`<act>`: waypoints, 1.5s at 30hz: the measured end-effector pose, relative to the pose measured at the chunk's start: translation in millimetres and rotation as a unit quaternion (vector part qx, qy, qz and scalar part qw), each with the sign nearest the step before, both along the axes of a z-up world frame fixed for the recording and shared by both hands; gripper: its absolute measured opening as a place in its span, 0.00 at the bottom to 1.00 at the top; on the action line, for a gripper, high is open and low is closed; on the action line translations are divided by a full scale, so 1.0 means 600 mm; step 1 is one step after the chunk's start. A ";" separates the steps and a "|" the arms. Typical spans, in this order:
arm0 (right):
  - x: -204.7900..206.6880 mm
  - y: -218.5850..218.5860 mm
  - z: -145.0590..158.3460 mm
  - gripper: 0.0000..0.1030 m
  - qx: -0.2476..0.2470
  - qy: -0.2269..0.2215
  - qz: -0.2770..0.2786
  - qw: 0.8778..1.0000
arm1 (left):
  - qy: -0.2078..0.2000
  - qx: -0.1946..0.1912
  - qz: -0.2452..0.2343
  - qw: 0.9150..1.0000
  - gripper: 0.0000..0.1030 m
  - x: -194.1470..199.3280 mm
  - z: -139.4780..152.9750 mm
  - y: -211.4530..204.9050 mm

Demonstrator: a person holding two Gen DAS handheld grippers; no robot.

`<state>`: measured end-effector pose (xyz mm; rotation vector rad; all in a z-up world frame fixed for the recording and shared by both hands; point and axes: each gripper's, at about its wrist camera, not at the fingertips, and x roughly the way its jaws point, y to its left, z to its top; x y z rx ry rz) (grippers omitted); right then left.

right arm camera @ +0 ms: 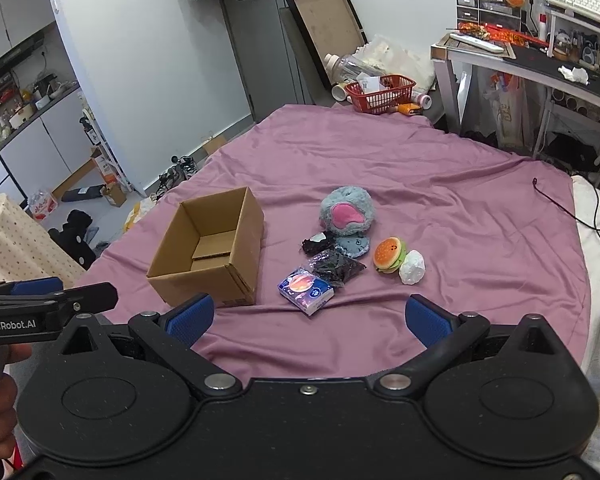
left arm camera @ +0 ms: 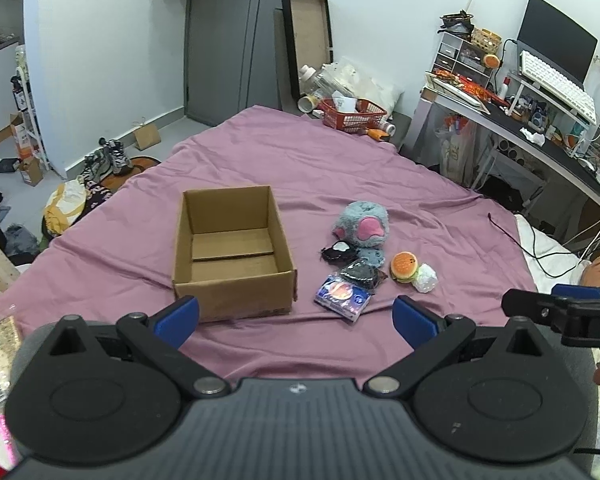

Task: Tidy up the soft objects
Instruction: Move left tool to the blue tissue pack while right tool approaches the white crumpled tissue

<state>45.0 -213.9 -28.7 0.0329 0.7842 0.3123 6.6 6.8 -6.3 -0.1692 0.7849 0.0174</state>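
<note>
An open, empty cardboard box [left arm camera: 232, 252] [right arm camera: 212, 252] stands on the purple bedsheet [left arm camera: 380, 184]. To its right lie a grey and pink plush [left arm camera: 362, 224] [right arm camera: 346, 212], a small black and white toy [left arm camera: 338, 251] [right arm camera: 318, 243], a black bag [left arm camera: 360, 274] [right arm camera: 336, 267], a tissue pack [left arm camera: 342, 296] [right arm camera: 306, 289], a burger toy [left arm camera: 405, 266] [right arm camera: 389, 255] and a white lump [left arm camera: 425, 278] [right arm camera: 412, 267]. My left gripper [left arm camera: 296, 316] hovers open just before the box, holding nothing. My right gripper [right arm camera: 308, 316] is open and empty, short of the tissue pack.
A red basket [left arm camera: 354, 114] [right arm camera: 380, 92] and clutter sit at the bed's far edge. A desk [left arm camera: 540, 136] with a keyboard stands on the right. A black cable [left arm camera: 512, 236] trails over the sheet's right side. Shoes and bags litter the floor on the left.
</note>
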 end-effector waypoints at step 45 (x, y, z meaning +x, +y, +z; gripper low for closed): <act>0.218 -0.133 -0.193 0.95 0.093 0.118 -0.098 0.984 | 0.123 -0.016 -0.076 0.989 0.81 0.266 -0.219 -0.141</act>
